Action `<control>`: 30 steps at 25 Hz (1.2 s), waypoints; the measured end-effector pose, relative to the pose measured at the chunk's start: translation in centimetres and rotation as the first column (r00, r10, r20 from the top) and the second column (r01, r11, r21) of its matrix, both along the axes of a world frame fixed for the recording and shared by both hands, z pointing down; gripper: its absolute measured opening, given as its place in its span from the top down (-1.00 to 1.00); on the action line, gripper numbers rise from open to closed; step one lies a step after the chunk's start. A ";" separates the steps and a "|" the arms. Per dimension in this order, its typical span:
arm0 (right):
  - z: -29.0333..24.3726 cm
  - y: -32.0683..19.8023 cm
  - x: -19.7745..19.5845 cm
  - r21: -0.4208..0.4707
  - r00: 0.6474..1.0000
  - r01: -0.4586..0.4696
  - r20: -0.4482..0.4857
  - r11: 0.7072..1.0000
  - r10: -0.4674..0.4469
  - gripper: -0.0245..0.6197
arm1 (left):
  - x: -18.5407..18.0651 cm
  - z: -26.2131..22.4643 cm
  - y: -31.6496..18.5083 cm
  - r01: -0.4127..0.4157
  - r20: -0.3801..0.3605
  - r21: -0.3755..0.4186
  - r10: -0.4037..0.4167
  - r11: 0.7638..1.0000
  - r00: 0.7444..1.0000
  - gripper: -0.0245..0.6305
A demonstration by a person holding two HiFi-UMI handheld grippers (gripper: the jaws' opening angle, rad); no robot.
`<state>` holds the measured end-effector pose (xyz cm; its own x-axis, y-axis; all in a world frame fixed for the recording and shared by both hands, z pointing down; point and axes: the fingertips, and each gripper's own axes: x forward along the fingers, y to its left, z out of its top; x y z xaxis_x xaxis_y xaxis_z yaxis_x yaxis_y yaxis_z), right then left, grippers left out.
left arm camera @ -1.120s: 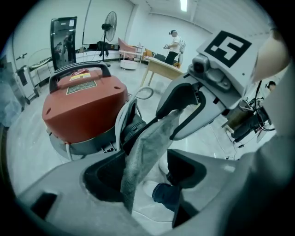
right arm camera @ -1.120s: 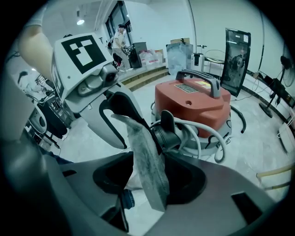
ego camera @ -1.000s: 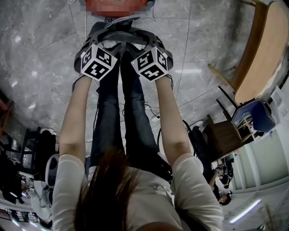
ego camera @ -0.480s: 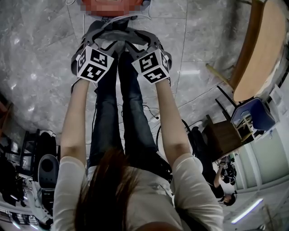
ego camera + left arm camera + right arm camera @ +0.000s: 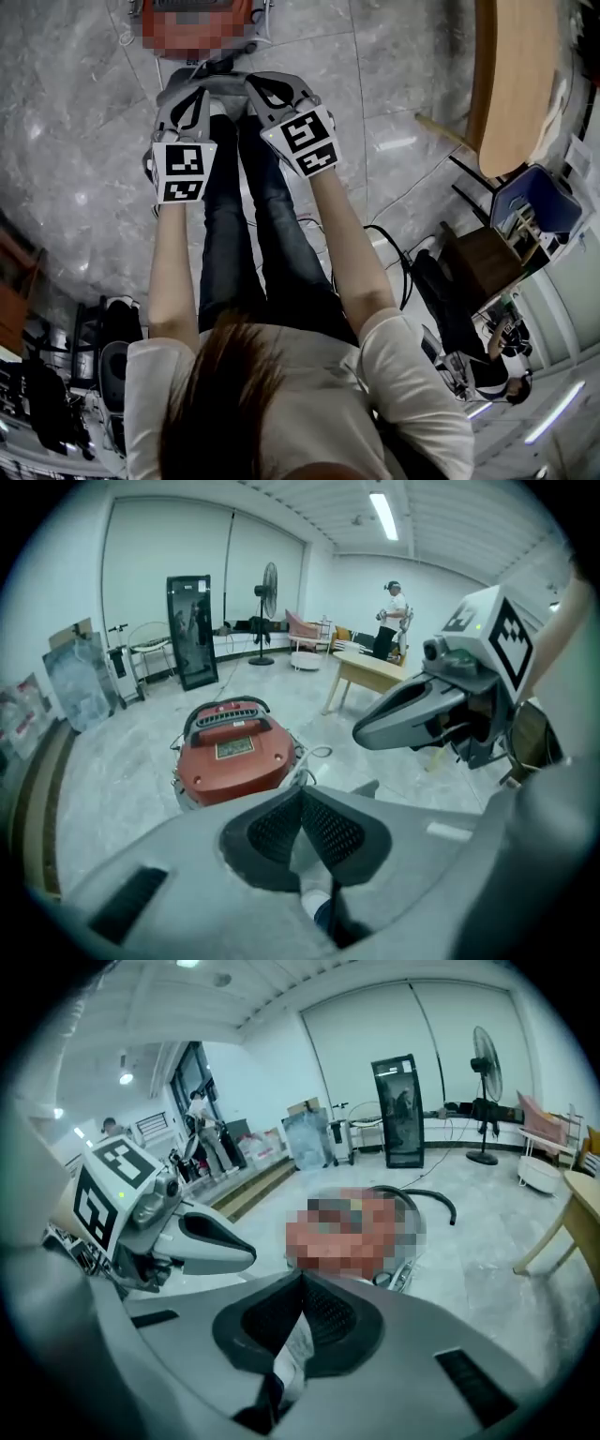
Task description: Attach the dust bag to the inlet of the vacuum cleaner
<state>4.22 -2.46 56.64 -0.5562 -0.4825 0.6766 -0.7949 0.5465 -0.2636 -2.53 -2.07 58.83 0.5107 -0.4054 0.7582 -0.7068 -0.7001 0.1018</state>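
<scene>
The red vacuum cleaner (image 5: 234, 752) stands on the marble floor just past my feet, at the top of the head view (image 5: 192, 33) and partly under a mosaic patch in the right gripper view (image 5: 352, 1232). Its black hose (image 5: 427, 1194) curves off behind it. No dust bag shows in any view. My left gripper (image 5: 194, 91) and right gripper (image 5: 255, 84) hang side by side above my shoes, pointing down toward the vacuum. Both are shut, pads meeting with nothing pressed between them (image 5: 302, 791) (image 5: 302, 1281). Only my shoe and trouser leg show below the jaws.
A wooden table (image 5: 511, 84) and a blue chair (image 5: 534, 211) stand to the right, with cables (image 5: 384, 244) on the floor near them. Farther off are a standing fan (image 5: 269, 583), a black panel (image 5: 192, 630) and a person (image 5: 394, 607).
Both grippers' jaws went from spread wide to shut, and both grippers lifted toward me. The vacuum now shows more fully at the top of the head view.
</scene>
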 end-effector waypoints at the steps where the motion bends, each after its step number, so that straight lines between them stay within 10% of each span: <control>1: -1.0 -0.1 0.2 -0.001 1.000 -0.009 0.015 1.000 0.009 0.92 | 0.0 -1.2 -0.4 0.009 -0.005 0.019 -0.009 1.000 1.000 0.87; 19: -20.6 -0.8 2.9 0.166 0.996 0.005 0.086 0.986 -0.020 0.92 | -1.1 -18.2 -1.7 0.172 -0.101 0.153 -0.157 0.973 0.982 0.87; 30: -28.7 -1.1 6.2 0.237 0.983 -0.149 0.145 0.960 0.116 0.92 | -0.2 -26.6 -1.1 0.162 -0.150 0.246 -0.128 0.956 0.980 0.87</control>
<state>10.41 -3.58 27.99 -0.5503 -0.7002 0.4548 -0.8328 0.4992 -0.2391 -2.71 -3.21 32.22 0.5200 -0.6540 0.5494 -0.7950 -0.6058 0.0314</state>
